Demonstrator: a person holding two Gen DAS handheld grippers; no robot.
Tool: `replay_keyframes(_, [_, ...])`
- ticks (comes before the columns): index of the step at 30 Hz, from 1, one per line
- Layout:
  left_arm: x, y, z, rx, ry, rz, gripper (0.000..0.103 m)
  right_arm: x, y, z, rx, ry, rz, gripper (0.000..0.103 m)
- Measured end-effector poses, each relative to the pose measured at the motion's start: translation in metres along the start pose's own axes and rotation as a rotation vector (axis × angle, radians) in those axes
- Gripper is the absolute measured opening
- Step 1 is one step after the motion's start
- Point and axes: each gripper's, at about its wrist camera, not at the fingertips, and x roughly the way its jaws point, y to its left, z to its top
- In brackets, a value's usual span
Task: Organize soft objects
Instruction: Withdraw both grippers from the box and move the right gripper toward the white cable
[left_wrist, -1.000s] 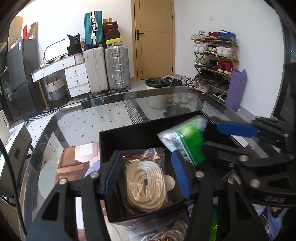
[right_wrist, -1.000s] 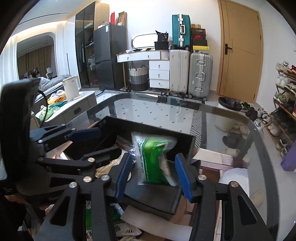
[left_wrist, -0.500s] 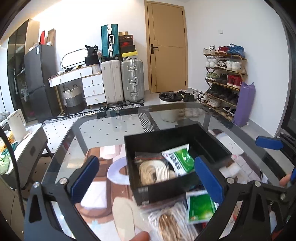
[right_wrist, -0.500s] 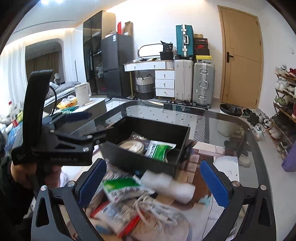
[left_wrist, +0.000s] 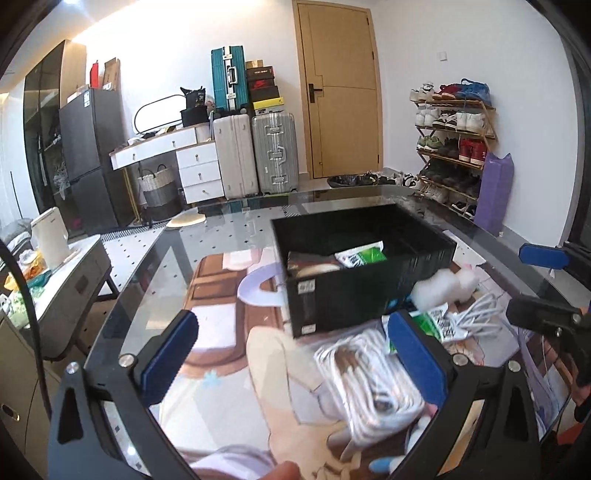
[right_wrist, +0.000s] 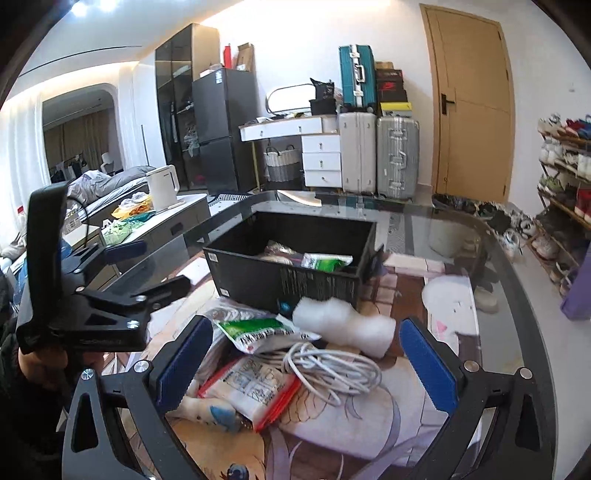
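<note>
Glass table (right_wrist: 491, 266), black bin (right_wrist: 288, 273) at the far side, loose soft items heaped near me: between drops, picking the next piece.
Both left gripper (left_wrist: 295, 354) and right gripper (right_wrist: 306, 358) have just opened wide, empty; I'd take the white cable coil (right_wrist: 332, 369) lying between the right pads.

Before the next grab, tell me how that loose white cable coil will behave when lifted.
The white cable coil is unbound, so it will probably go floppy and its loops may sag or unwind. It looks light for its bulk. It lies on a bagged packet, so a loop could snag and drag it.
</note>
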Motion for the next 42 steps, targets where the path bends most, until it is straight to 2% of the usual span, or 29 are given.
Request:
replay_keyframes(5, [0.004, 0.012, -0.008, -0.052, 0.056, -0.044, 0.103, 0.002, -0.005, -0.008, 0.013, 0.029, -0.015, 0.103])
replay_keyframes(14, [0.004, 0.009, -0.015, -0.046, 0.056, -0.039, 0.103, 0.015, -0.018, -0.020, 0.078, 0.117, -0.042, 0.103])
replay_keyframes(32, [0.011, 0.015, -0.023, -0.085, 0.079, -0.059, 0.103, 0.035, -0.023, -0.019, 0.121, 0.179, -0.069, 0.103])
replay_keyframes(42, [0.011, 0.012, -0.025, -0.070, 0.083, -0.061, 0.103, 0.056, -0.026, -0.018, 0.148, 0.244, -0.099, 0.103])
